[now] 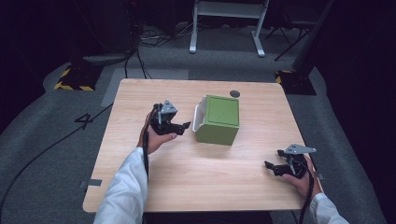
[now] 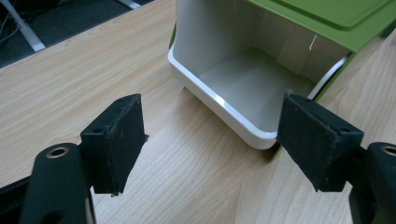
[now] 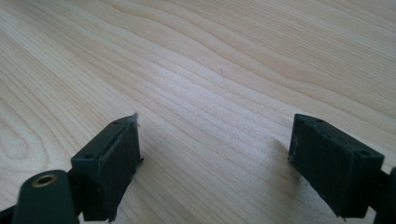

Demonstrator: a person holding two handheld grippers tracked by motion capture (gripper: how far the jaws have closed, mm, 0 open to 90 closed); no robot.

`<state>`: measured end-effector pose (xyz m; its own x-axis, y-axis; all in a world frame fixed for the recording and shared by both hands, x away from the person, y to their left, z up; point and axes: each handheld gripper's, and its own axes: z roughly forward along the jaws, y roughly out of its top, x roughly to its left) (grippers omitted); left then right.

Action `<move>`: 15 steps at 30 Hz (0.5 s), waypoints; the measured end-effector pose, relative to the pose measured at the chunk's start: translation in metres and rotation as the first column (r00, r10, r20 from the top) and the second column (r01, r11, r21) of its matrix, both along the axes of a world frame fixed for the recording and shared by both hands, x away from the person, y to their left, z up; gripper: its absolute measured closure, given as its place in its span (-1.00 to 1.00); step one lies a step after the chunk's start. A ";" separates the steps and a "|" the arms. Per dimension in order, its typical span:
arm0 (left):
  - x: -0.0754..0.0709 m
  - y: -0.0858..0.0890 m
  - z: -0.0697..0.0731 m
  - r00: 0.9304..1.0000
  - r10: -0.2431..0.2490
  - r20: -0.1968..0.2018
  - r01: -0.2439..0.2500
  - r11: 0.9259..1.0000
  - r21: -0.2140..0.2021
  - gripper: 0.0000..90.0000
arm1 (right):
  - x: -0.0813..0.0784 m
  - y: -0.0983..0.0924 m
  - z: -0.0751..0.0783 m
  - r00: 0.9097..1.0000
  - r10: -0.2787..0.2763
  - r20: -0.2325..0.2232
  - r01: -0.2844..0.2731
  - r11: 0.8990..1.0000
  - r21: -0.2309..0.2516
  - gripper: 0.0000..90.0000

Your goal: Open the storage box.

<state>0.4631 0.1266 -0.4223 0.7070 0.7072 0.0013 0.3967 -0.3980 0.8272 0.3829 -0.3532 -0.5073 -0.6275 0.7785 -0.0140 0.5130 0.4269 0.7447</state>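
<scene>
Table (image 1: 196,186) of pale wood carries a green box (image 1: 219,119) near its middle, with a white drawer (image 1: 198,116) pulled partway out of the side that faces the left gripper (image 1: 180,127). Box and drawer look like moulded plastic: probably stiff, light and rather slick, so the whole box may skid if the drawer is pushed without a brace. In the left gripper view the drawer (image 2: 233,88) is empty, and its rounded front rim is the likeliest place to take hold or press. The left gripper's fingers (image 2: 116,140) stand wide apart with nothing between them, just short of that rim. The right gripper (image 1: 272,166) rests well apart near the table's near right corner, its fingers (image 3: 112,158) also spread over bare wood.
</scene>
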 end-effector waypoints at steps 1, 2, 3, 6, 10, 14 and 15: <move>0.001 -0.002 0.000 1.000 0.002 -0.003 -0.002 1.000 -0.006 -0.47 | 0.000 0.000 0.000 1.000 0.000 0.000 0.000 1.000 0.000 -0.63; 0.003 -0.003 0.001 1.000 0.000 0.000 0.000 1.000 -0.007 -0.47 | 0.000 0.000 0.000 1.000 0.000 0.000 0.000 1.000 0.000 -0.63; 0.004 -0.005 0.001 1.000 0.001 0.001 -0.001 1.000 -0.005 -0.45 | 0.000 0.000 0.000 1.000 0.000 0.000 0.000 1.000 0.000 -0.63; 0.009 -0.010 0.002 1.000 0.011 0.007 -0.011 1.000 0.005 -0.44 | 0.000 0.000 0.000 1.000 0.000 0.000 0.000 1.000 0.000 -0.63; 0.020 -0.019 -0.001 1.000 0.029 -0.001 -0.029 1.000 0.013 -0.42 | 0.000 0.000 0.000 1.000 0.000 0.000 0.000 1.000 0.000 -0.63; 0.027 -0.024 -0.003 0.999 0.032 -0.018 -0.032 0.999 0.009 -0.42 | 0.000 0.000 0.000 1.000 0.001 0.000 -0.001 1.000 0.000 -0.63; 0.030 -0.027 -0.006 0.999 0.032 -0.013 -0.032 0.999 0.021 -0.40 | 0.000 0.000 0.000 1.000 0.001 0.000 -0.001 1.000 0.000 -0.63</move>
